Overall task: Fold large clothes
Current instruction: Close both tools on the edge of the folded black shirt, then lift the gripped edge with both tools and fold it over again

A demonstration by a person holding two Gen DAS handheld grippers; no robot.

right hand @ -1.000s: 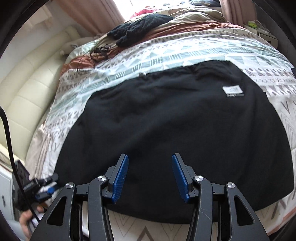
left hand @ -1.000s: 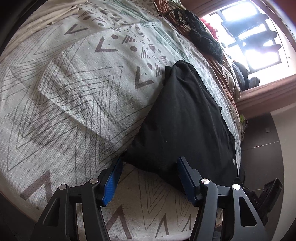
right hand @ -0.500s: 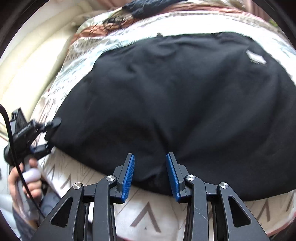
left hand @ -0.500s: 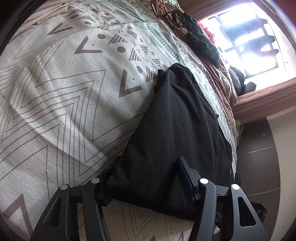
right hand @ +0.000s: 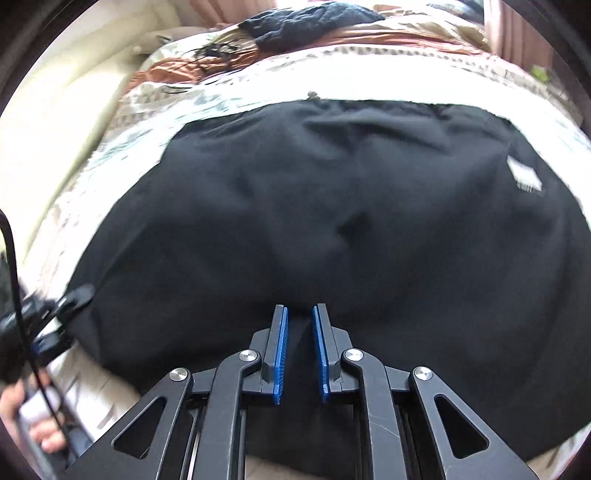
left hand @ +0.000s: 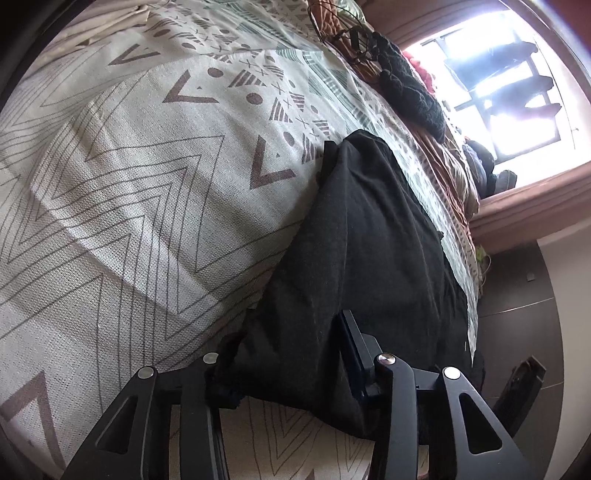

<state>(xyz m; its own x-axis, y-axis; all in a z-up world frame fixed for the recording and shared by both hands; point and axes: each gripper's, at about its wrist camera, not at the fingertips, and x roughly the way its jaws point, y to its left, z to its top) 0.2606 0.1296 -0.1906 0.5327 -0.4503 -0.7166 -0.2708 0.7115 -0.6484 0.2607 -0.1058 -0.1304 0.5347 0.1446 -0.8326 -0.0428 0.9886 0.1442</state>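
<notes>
A large black garment (right hand: 332,221) lies spread on a patterned bedspread (left hand: 147,184); it also shows in the left wrist view (left hand: 369,240). It carries a white label (right hand: 524,177) at the right. My left gripper (left hand: 284,354) sits at the garment's near corner, with fabric bunched between its jaws and covering the left finger. My right gripper (right hand: 299,332) has its blue pads (right hand: 280,347) nearly together on the garment's near hem, pinching a fold of black cloth. The left gripper also shows at the left edge of the right wrist view (right hand: 62,314).
A dark knitted item (right hand: 314,18) and a tangle of cables (right hand: 218,51) lie at the far end of the bed. A cream padded wall (right hand: 55,110) runs along the left. A bright window (left hand: 509,74) and dark cabinet (left hand: 524,314) stand beyond the bed.
Both grippers moved forward onto the garment's near edge. The right jaws narrowed from wide open to nearly shut on the hem. The garment's corner now lies inside the left jaws.
</notes>
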